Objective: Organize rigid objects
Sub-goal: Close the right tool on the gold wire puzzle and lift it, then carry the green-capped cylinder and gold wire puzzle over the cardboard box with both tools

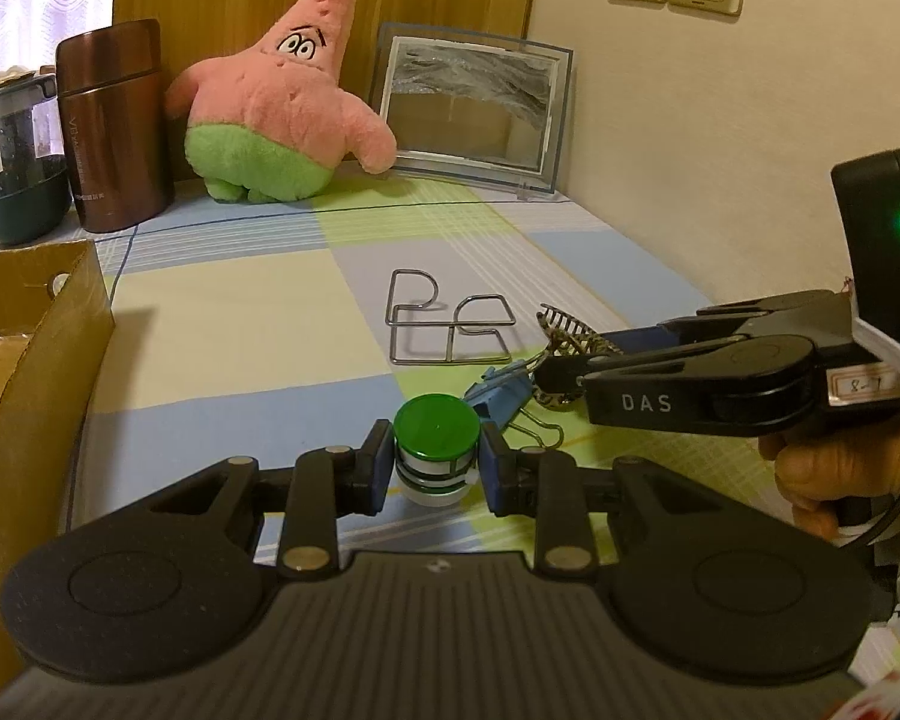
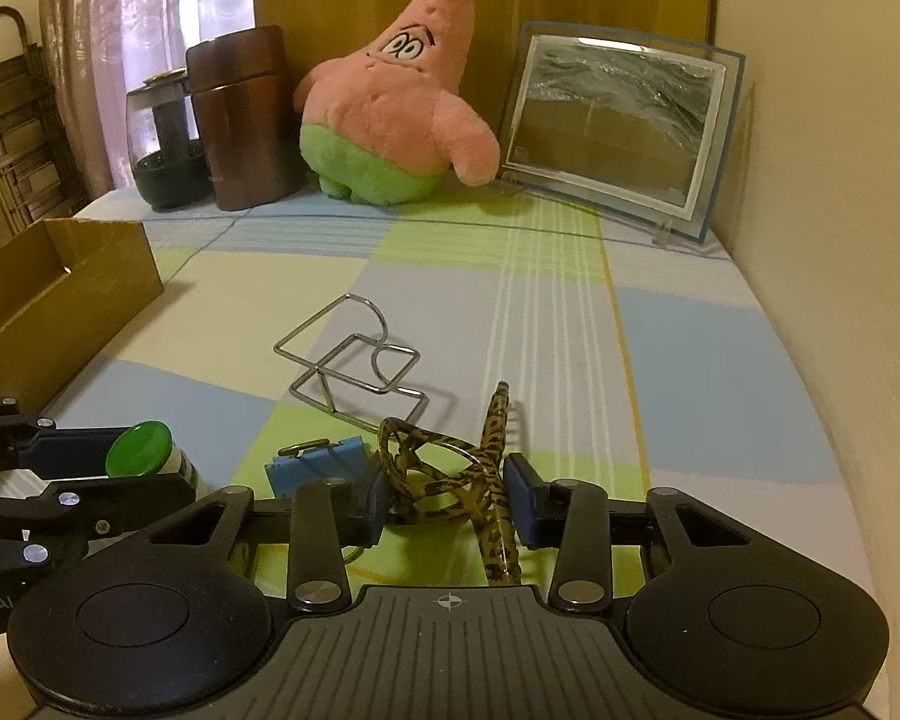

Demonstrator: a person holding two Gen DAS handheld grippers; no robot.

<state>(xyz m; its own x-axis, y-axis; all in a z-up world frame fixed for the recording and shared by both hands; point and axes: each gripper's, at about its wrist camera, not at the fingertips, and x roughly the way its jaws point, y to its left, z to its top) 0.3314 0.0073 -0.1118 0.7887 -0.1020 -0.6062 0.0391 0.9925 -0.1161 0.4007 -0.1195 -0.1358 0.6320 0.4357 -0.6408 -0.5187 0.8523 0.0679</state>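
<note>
Green-capped bottle (image 1: 437, 450) is clamped in the left tongs (image 1: 435, 468), and the right tongs (image 2: 447, 504) grip the leopard hair claw (image 2: 450, 480), both low over the worktop (image 2: 690, 360). Wire puzzle (image 1: 450, 324) and blue binder clip (image 2: 324, 468) aren't sorted yet. What's in the cardboard box (image 1: 30, 324), I can't tell.

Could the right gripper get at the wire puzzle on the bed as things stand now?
Probably not yet: the right gripper is shut on the leopard-print hair claw. The wire puzzle lies just beyond it on bare bedsheet, nothing between, so after releasing the claw, likely yes.
</note>
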